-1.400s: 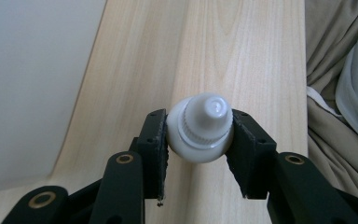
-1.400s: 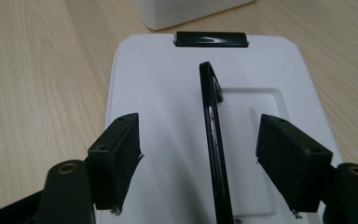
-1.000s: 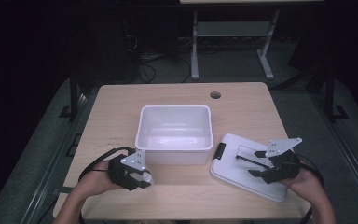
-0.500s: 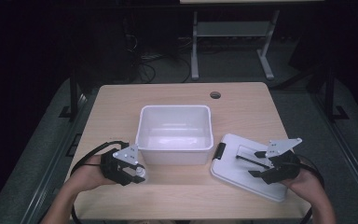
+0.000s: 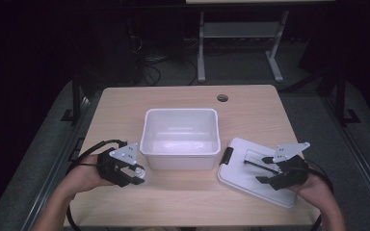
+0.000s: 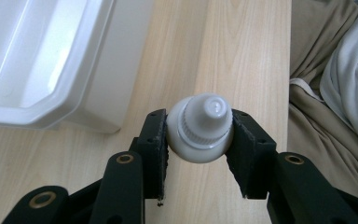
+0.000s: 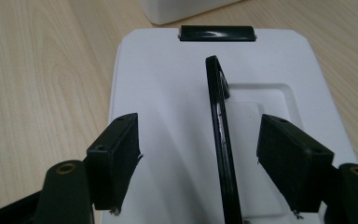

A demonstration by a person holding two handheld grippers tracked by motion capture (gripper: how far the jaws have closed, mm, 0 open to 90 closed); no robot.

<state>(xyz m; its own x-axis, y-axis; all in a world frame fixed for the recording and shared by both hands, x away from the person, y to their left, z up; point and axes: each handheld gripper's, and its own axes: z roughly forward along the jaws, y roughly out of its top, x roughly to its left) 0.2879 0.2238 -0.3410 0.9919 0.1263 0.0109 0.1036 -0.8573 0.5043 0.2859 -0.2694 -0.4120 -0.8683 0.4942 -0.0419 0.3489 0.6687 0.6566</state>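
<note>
White capped bottle (image 6: 200, 130) sits clamped in the left gripper (image 5: 134, 174) just beside the tub (image 5: 180, 139); the right gripper (image 7: 200, 158) hangs open astride the lid's (image 7: 168, 121) black handle (image 7: 221, 140)

One tub (image 5: 180, 137); one lid (image 5: 250, 168); one bottle (image 6: 200, 130); two grippers.

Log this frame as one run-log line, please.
left tool: shut on white capped bottle, beside bin | right tool: open, astride raised black handle of white lid | bin: nothing inside
</note>
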